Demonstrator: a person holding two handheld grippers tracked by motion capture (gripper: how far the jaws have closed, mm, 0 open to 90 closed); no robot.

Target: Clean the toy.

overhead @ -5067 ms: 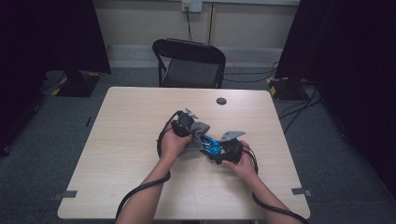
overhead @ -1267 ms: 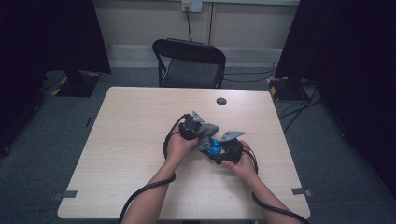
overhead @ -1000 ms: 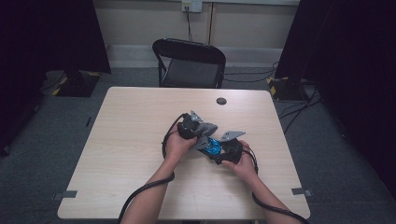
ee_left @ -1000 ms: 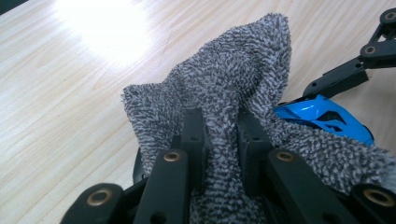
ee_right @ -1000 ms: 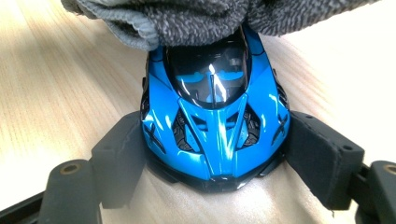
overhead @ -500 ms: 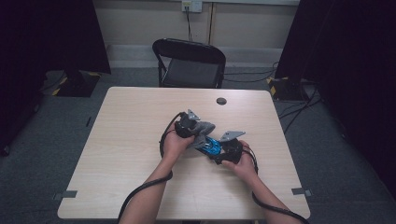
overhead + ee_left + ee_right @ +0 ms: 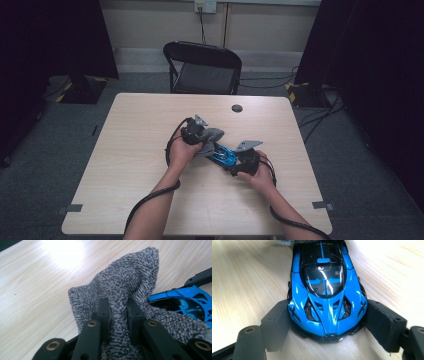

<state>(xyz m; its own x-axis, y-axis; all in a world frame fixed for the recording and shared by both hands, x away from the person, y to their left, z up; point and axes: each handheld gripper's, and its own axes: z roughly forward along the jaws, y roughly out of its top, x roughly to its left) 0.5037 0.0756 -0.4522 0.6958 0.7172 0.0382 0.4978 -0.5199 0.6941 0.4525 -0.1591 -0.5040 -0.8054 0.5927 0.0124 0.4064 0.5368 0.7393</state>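
The pale wooden counter [image 7: 125, 165] lies open on every side of the hands; a small black round disc [image 7: 237, 108] sits near the far edge, a black folding chair [image 7: 205, 67] beyond.

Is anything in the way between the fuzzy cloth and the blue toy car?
Nothing visible is. The left gripper pinches the grey cloth, which already lies against the blue toy car clamped by the right gripper.

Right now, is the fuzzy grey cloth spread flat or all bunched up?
Bunched up. The grey cloth rises in a peak, pinched between the left gripper jaws, beside the blue toy car.
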